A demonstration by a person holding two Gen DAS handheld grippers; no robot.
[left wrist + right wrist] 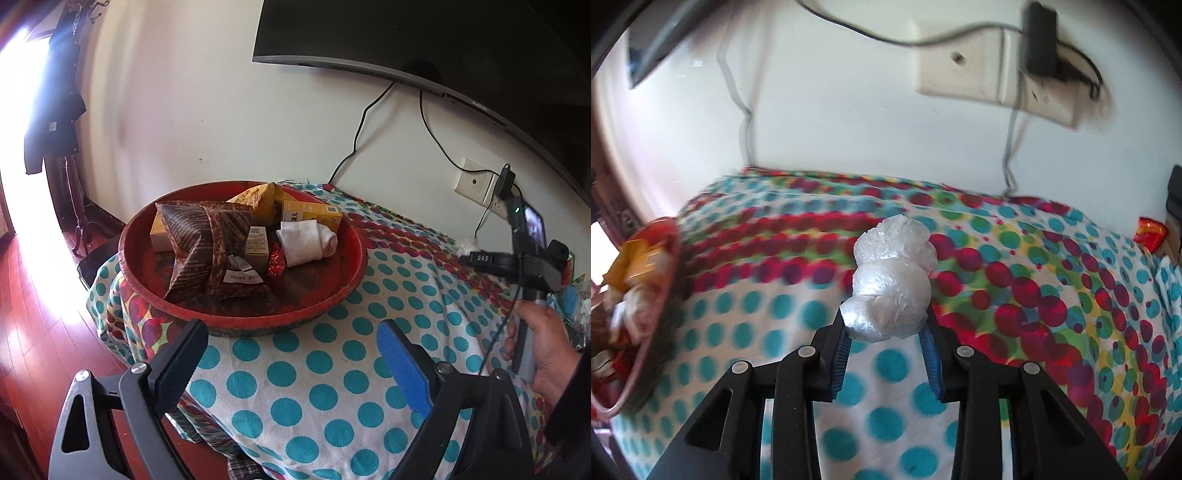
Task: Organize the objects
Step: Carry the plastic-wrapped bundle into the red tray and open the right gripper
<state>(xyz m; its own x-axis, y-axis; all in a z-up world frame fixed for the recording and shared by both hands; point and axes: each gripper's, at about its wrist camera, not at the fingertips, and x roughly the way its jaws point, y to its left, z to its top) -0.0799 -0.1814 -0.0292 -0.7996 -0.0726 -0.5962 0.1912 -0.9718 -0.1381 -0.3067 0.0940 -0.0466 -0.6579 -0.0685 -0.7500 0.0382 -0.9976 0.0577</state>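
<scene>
A crumpled wad of clear plastic point(894, 280) sits between the blue pads of my right gripper point(886, 332), which is shut on it just above the dotted cloth point(879, 413). A round red tray point(354, 266) on the left of the table holds a brown patterned paper packet point(207, 240), a yellow packet point(258, 199), a yellow box point(314, 214), a rolled white cloth point(306, 240) and a red foil piece point(277, 262). My left gripper point(291, 336) stands open at the tray's near rim, with nothing between its fingers. A hand point(543, 343) holds the right gripper's handle.
The tray's edge point(665, 295) shows blurred at the left of the right wrist view. A red foil wrapper point(1150, 232) lies at the table's far right. A wall socket point(979, 74) with a plug and cables is behind the table. A dark screen point(406, 33) hangs above.
</scene>
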